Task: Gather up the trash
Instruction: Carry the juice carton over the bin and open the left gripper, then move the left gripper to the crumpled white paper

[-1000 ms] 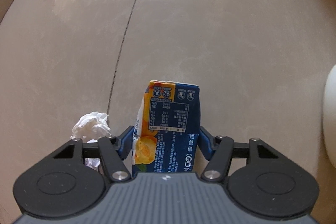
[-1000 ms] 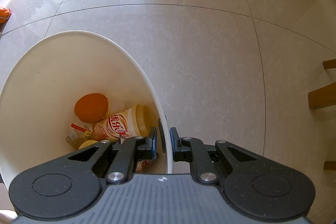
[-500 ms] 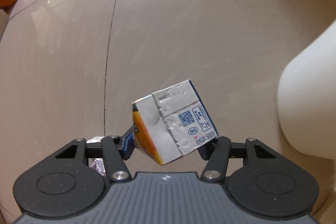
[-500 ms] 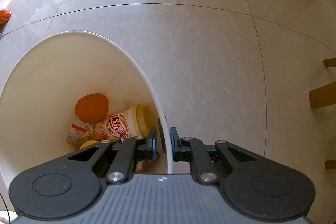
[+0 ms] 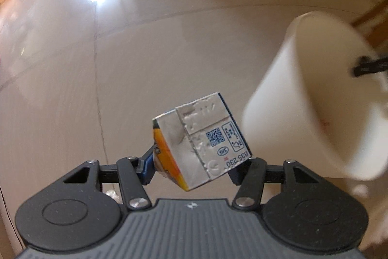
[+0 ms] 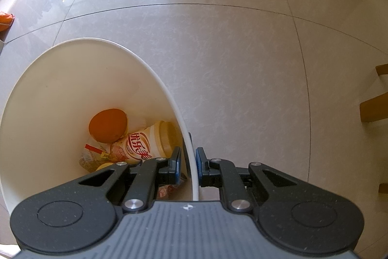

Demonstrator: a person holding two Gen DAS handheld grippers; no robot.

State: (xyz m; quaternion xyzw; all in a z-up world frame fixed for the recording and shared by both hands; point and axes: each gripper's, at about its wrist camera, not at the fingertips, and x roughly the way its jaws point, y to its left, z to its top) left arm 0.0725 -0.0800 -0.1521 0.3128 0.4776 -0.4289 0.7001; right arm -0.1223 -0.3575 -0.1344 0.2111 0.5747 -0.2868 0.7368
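Between the left tool's (image 5: 194, 165) pads the juice carton (image 5: 201, 145) hangs clamped, lifted off the floor (image 5: 169, 45) since a second ago, now near the white bin (image 5: 303, 98); right tool (image 6: 188, 165) pinches its rim, so dropping comes next.

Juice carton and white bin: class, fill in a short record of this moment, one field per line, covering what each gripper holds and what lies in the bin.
left gripper: shut on the juice carton, held tilted above the floor
right gripper: shut on the rim of the white bin
bin in the left view: right of the carton, apart from it
bin contents: orange round item, cream drink bottle, wrappers
carton in bin: not yet
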